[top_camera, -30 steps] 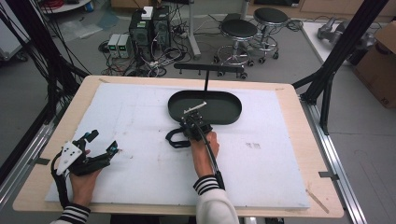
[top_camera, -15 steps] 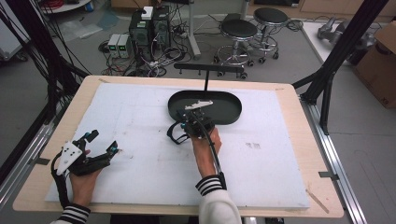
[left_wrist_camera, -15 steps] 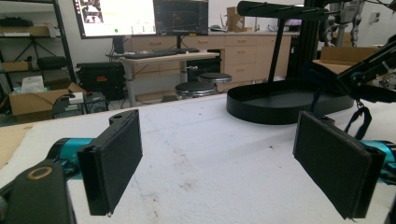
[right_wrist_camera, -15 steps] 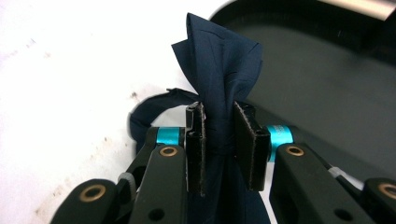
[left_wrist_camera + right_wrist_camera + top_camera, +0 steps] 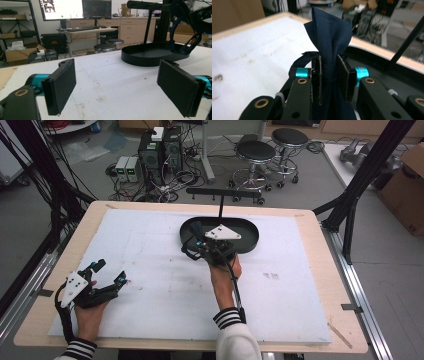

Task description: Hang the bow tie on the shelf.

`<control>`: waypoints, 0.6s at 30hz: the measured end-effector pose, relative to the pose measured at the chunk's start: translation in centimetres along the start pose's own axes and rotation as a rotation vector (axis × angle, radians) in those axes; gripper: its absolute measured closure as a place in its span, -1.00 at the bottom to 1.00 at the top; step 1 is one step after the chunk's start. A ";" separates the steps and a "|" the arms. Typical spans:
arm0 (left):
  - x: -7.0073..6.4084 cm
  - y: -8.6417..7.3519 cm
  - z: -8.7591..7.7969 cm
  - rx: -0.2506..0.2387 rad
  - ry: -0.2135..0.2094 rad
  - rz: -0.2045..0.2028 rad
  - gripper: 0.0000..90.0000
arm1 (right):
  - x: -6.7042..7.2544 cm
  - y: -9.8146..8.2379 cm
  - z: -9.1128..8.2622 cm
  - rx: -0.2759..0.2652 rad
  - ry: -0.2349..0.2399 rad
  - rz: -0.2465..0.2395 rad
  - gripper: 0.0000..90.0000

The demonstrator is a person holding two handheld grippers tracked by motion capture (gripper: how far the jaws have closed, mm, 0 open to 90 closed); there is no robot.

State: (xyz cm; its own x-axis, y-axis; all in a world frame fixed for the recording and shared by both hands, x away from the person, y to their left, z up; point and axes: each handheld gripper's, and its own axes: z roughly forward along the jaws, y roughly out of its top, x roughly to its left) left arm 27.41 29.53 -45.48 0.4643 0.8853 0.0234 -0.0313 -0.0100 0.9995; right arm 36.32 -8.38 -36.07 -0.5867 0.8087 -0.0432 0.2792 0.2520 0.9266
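Observation:
A dark blue cloth point(image 5: 329, 32) is pinched between the pads of my right gripper point(image 5: 329, 77), its bunched top sticking up past the jaws. In the high view my right gripper point(image 5: 200, 241) holds the cloth point(image 5: 194, 231) over the left end of a black oval tray point(image 5: 247, 237), with a loop of the cloth hanging beside the rim. My left gripper point(image 5: 110, 272) rests open at the front left of the white mat, far from the tray. In the left gripper view its jaws point(image 5: 120, 87) stand wide apart around nothing, the tray point(image 5: 150, 53) ahead and the cloth point(image 5: 178, 12) at top right.
A black T-shaped stand point(image 5: 221, 195) rises from the back of the tray. The white mat point(image 5: 150, 290) covers most of the wooden table point(image 5: 310, 220). Black frame posts point(image 5: 360, 185) flank the table; stools and computer gear stand on the floor behind.
My right gripper has moved away from me and up, carrying the cloth off the mat to the tray's left end. The left gripper has stayed in place.

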 end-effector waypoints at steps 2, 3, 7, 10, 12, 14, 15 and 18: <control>0.0 0.0 0.0 0.000 0.000 0.001 -0.64 | 0.0 0.1 -0.2 -0.013 -0.006 -0.002 0.67; 0.0 0.0 0.0 0.001 0.000 0.001 -0.64 | 0.0 0.1 -0.4 -0.032 -0.011 -0.003 0.67; 0.0 0.0 0.0 0.001 0.000 0.002 -0.64 | -0.2 0.3 -0.7 -0.058 -0.018 -0.003 0.67; 0.0 0.0 0.0 0.001 0.000 0.002 -0.64 | -0.6 0.3 -1.1 -0.088 -0.028 0.009 0.67; 0.0 0.0 0.0 0.000 0.000 0.002 -0.64 | -0.9 0.4 -1.3 -0.100 -0.036 0.011 0.67; 0.0 0.0 0.0 0.001 0.000 0.002 -0.64 | -1.2 0.5 -1.4 -0.113 -0.041 0.013 0.67; 0.0 0.0 0.0 0.001 0.001 0.001 -0.64 | -1.4 0.7 -1.5 -0.124 -0.047 0.010 0.67; 0.0 0.0 0.0 0.001 0.001 0.001 -0.64 | -1.8 0.9 -1.7 -0.138 -0.049 0.022 0.67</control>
State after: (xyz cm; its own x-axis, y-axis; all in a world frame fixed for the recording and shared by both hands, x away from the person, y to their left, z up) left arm 27.41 29.53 -45.48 0.4638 0.8856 0.0248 -0.0310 -0.0117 0.9995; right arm 36.33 -10.52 -34.47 -0.5433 0.8387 -0.0375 0.1819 0.1612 0.9700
